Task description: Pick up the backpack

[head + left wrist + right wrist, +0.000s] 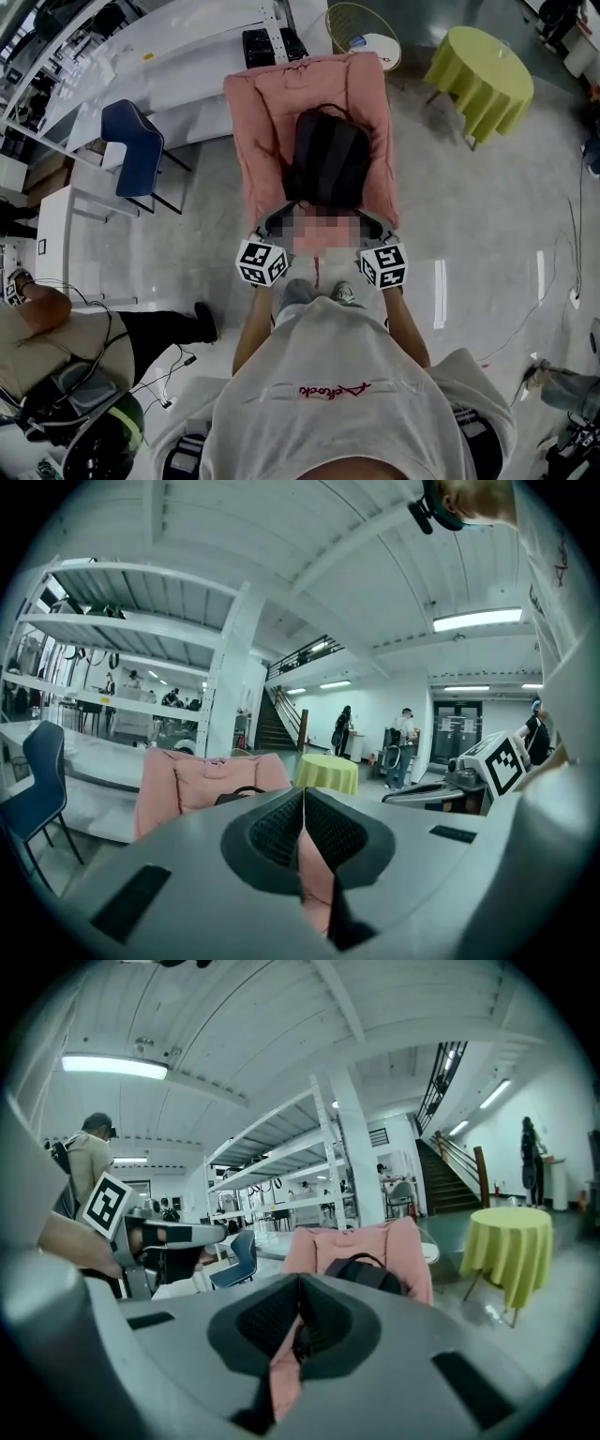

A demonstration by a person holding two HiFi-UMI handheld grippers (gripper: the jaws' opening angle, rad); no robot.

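Lying on chair (262, 112), backpack (326, 159) ahead of closed L gripper (302, 829), R gripper (298, 1321).

backpack (326, 159): black cloth, matt, faintly ribbed.
pink seat (258, 122): soft padded cloth, matt.
floor (469, 244): smooth, glossy, mirrors the lights.
tablecloth (480, 67): yellow-green cloth, matt, in folds.
blue chair (131, 136): smooth plastic shell, thin dark metal legs.
left gripper (303, 808): grey matt plastic; pads (277, 829) dark, finely cross-ribbed.
right gripper (298, 1312): like grey matt plastic, like dark ribbed pads.
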